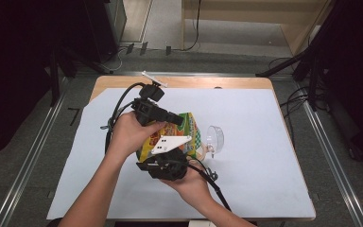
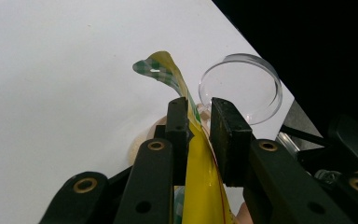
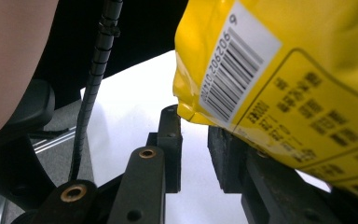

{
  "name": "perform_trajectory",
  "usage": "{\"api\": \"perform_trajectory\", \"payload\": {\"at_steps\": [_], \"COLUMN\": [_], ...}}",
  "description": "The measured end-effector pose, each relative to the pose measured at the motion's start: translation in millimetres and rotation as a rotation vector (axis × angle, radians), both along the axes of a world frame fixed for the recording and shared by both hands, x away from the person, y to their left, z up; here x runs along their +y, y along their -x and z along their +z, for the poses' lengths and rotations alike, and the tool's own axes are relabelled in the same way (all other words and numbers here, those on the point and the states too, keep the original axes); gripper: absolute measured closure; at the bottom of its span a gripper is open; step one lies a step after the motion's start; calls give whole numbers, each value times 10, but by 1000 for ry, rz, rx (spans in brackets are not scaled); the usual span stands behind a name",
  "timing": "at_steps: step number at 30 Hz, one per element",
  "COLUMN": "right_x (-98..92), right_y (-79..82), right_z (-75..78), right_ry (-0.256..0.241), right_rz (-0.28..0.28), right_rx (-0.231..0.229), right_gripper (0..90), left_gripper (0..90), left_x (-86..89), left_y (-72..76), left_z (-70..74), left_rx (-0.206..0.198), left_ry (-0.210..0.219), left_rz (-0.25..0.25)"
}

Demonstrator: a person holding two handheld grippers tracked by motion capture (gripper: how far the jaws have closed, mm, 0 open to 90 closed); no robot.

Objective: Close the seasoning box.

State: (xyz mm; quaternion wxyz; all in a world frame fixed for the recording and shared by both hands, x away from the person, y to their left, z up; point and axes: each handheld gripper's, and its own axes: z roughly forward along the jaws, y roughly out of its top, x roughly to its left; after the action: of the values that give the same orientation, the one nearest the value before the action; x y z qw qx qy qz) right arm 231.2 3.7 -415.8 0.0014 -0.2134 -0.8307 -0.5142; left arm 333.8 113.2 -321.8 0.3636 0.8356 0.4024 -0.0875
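1. Snack bag [image 1: 189, 130], yellow with a green-checked edge, is held up over the middle of the white table cover [image 1: 264, 156], between the person's two hands. A clear glass cup [image 1: 214, 138] lies on its side just to the right of the bag.

2. In the left gripper view the bag's thin top edge [image 2: 196, 154] runs up between the two black jaws. The left gripper [image 2: 200, 123] stands only narrowly parted, one jaw lying against the film, but a slim gap shows on the other side, so I cannot tell whether it truly pinches.

3. In the right gripper view the right gripper [image 3: 195, 140] is open. The bag's barcoded lower corner [image 3: 237, 79] hangs just above the gap and seems to rest on one jaw; nothing sits between the jaws.

4. The step looks like tipping or opening the bag towards the cup. To do it well, I would clamp the top seam firmly, bring the right jaws around the bottom corner before closing, and keep the mouth aimed at the cup.

5. Crushing the contents or slipping off the slick film is the likely risk.
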Motion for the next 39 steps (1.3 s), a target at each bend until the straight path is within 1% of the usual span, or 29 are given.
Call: {"api": "perform_trajectory", "payload": {"at_steps": [4, 11, 31, 36, 39], "right_x": [1, -4, -17, -20, -21], "right_y": [2, 25, 48, 61, 52], "right_z": [1, 20, 24, 33, 22], "right_ry": [-2, -11, -13, -15, -10], "right_rz": [0, 1, 5, 8, 7], "right_rx": [1, 11, 16, 23, 9], "right_gripper": [762, 761, 757, 753, 755], "left_gripper": [778, 778, 777, 777, 777], "left_x": [-3, -16, -41, -42, -41], "left_y": [10, 25, 63, 68, 62], "left_z": [8, 19, 18, 23, 8], "left_rx": [-6, -5, -11, -13, -9], "left_ry": [-2, -4, -10, -12, -4], "left_rz": [1, -3, -7, -15, -12]}}
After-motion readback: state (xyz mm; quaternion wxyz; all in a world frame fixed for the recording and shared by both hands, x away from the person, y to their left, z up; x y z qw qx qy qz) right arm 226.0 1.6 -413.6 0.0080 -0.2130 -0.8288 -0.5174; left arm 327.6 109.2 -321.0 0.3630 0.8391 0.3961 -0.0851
